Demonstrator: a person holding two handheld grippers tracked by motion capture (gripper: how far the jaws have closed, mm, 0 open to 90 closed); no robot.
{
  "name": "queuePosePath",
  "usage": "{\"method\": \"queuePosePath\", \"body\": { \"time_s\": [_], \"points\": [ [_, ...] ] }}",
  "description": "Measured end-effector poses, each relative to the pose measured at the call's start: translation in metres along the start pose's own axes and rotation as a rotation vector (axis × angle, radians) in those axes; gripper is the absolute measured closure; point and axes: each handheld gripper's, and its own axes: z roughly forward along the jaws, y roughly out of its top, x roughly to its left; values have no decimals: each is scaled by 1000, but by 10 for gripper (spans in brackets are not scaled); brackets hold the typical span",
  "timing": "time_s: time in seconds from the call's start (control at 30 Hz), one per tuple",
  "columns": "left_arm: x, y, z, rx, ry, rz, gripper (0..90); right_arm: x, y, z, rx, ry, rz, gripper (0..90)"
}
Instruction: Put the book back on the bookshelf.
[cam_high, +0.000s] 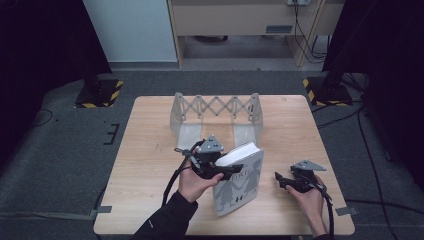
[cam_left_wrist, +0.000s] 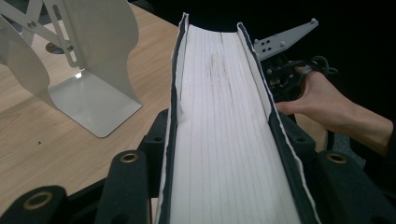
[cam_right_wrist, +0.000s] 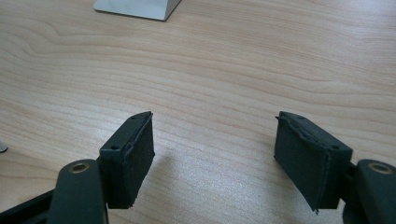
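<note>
A thick white book (cam_high: 241, 181) with dark paper-doll figures on its cover stands tilted on the wooden table (cam_high: 150, 150). My left gripper (cam_high: 229, 170) is shut on it across the covers. In the left gripper view the page block (cam_left_wrist: 224, 93) runs away between the two jaws, whose pads press on both covers. My right gripper (cam_high: 279, 179) rests low over the table to the right of the book, apart from it. Its fingers (cam_right_wrist: 133, 158) stand open with only bare wood between them. That gripper (cam_left_wrist: 285, 70) and its hand also show beyond the book in the left gripper view.
An expanding grey metal book rack (cam_high: 215, 112) stands at the back middle of the table, its near end plate (cam_left_wrist: 88, 70) just left of the book. One foot of the rack (cam_right_wrist: 137, 7) lies ahead of the right gripper. Cables trail off both grippers.
</note>
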Motion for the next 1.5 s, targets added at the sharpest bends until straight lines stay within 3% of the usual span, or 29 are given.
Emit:
{"method": "queuePosePath", "body": {
  "time_s": [0.2,0.33,0.67,0.97,1.07,1.27,1.5],
  "points": [
    [3,-8,-5,1,-27,28,480,1,0,1,16,-2,-3,275],
    [8,-18,-10,-16,-47,19,472,1,0,1,24,0,-11,271],
    [9,-22,-8,-39,-67,44,416,2,0,2,30,-3,-18,226],
    [7,-22,-8,-26,-70,31,402,4,1,3,40,-11,-36,210],
    [7,-22,-8,-5,-58,88,390,4,1,3,38,-14,-40,208],
    [7,-21,-8,14,-33,88,405,4,1,3,41,-11,-36,207],
    [6,-20,-8,28,-35,96,435,4,1,3,41,-11,-29,206]
  ]
}}
